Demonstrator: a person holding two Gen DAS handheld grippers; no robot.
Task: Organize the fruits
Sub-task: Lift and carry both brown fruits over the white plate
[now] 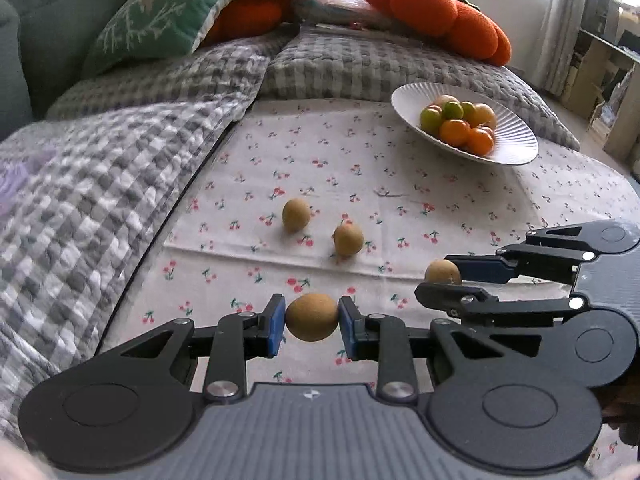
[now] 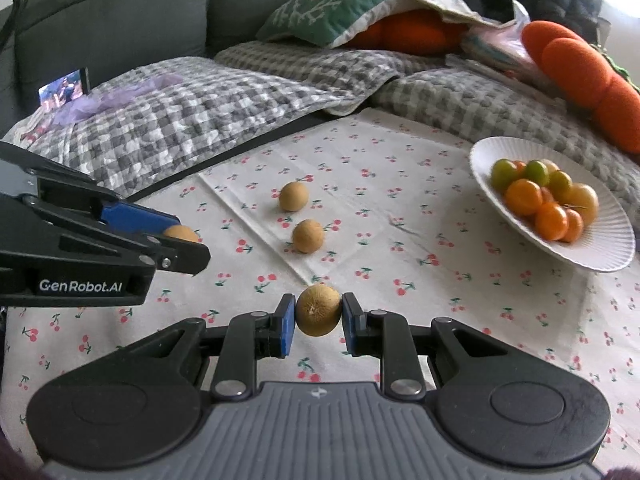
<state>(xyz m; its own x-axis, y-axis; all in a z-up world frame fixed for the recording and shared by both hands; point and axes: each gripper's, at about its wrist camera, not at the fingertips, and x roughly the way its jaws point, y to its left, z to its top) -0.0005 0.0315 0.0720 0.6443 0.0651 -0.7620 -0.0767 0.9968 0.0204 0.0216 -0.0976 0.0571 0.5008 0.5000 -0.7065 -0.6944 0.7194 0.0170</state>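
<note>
My left gripper (image 1: 312,322) is shut on a brown round fruit (image 1: 312,317), held just above the cherry-print cloth (image 1: 360,168). My right gripper (image 2: 319,318) is shut on another brown fruit (image 2: 318,310). Each gripper shows in the other's view: the right one (image 1: 442,280) with its fruit (image 1: 443,272), the left one (image 2: 180,236) with its fruit (image 2: 182,233). Two more brown fruits lie loose on the cloth (image 1: 296,215) (image 1: 348,240), also in the right wrist view (image 2: 293,197) (image 2: 307,236). A white ribbed plate (image 1: 516,148) (image 2: 608,248) holds several orange and green fruits (image 1: 460,122) (image 2: 544,200).
Grey checked quilts (image 1: 120,184) border the cloth at left and behind. A green pillow (image 1: 160,16) and orange cushions (image 1: 440,12) lie at the back against a dark sofa (image 2: 120,12). A phone (image 2: 64,88) stands on the quilt at the far left.
</note>
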